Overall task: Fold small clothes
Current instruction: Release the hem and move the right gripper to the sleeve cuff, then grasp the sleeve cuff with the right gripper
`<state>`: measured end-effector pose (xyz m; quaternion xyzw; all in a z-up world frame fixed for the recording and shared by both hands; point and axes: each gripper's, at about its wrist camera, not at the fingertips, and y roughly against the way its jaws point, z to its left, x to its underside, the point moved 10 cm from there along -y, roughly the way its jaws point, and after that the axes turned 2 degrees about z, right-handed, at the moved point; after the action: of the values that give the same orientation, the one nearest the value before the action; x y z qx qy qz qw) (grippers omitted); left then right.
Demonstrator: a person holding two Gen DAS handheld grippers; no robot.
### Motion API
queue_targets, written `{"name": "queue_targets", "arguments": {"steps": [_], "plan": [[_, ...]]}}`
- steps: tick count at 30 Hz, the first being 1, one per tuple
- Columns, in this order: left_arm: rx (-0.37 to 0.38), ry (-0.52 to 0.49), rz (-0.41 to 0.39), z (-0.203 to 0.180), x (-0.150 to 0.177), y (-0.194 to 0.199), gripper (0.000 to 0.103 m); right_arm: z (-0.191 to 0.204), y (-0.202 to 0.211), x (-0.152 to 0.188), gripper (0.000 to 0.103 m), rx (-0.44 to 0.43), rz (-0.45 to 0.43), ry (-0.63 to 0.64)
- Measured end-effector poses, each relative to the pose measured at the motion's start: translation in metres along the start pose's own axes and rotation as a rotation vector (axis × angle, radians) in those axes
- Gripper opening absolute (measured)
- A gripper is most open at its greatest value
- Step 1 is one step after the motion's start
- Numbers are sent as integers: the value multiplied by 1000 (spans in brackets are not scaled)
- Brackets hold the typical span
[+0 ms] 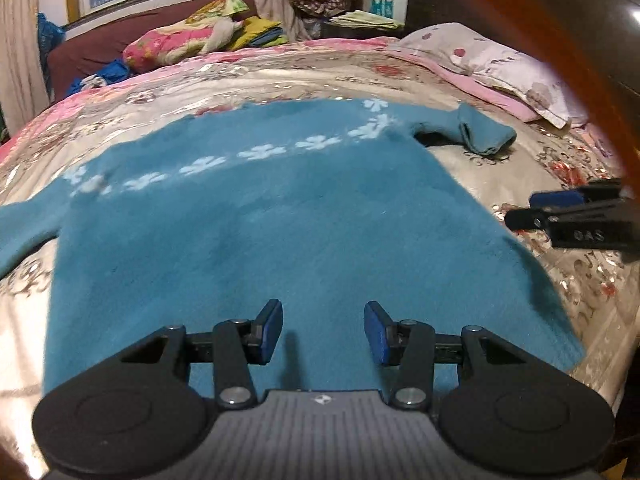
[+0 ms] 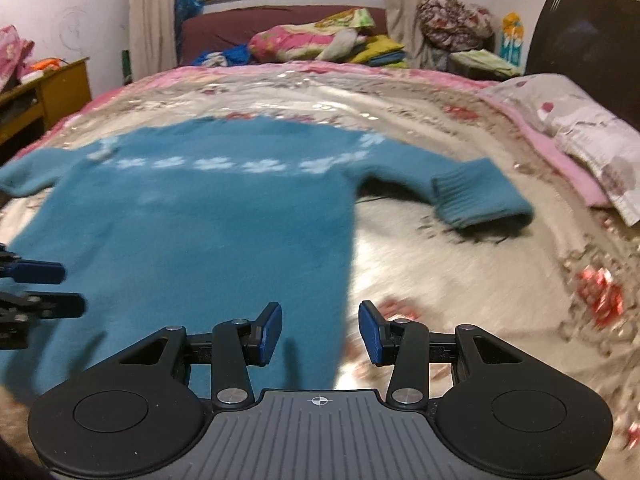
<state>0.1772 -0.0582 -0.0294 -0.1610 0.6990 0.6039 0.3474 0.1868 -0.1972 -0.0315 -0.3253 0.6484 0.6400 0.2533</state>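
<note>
A small teal sweater (image 1: 256, 232) with a row of white flowers lies spread flat on the bed, hem toward me, and also shows in the right wrist view (image 2: 208, 224). Its right sleeve (image 2: 472, 196) lies out to the side with the ribbed cuff turned back; the left sleeve (image 1: 24, 224) runs off the left edge. My left gripper (image 1: 323, 330) is open and empty above the hem's middle. My right gripper (image 2: 320, 332) is open and empty over the sweater's right edge near the hem; it also shows from the side in the left wrist view (image 1: 536, 210).
The bed has a shiny floral cover (image 2: 460, 280). A floral pillow (image 2: 592, 140) lies at the right by the dark headboard (image 2: 580, 36). Piled bedding (image 2: 320, 40) sits on a maroon sofa beyond the bed. A wooden desk (image 2: 52, 84) stands at the left.
</note>
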Motion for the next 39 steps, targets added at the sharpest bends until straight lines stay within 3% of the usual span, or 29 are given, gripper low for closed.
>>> {"name": "queue_targets", "arguments": {"steps": [8,14,29,33,35,39], "plan": [[56,-8,8,-22,-20,-30,51,-73,-42,-24,42,200,-42,95],[77,-28,15,-34,-31,-49,51,-110,-72,-32,42,325,-42,262],[112,-42,33,-44,-32,-60,51,-107,-124,-43,43,438,-63,705],[118,-41,34,-43,-30,-58,51,-105,-130,-51,30,373,-41,653],[120,-39,33,-42,-28,-55,51,-107,-129,-59,19,300,-18,534],[116,-35,30,-36,-23,-47,51,-113,-122,-73,13,200,2,298]]}}
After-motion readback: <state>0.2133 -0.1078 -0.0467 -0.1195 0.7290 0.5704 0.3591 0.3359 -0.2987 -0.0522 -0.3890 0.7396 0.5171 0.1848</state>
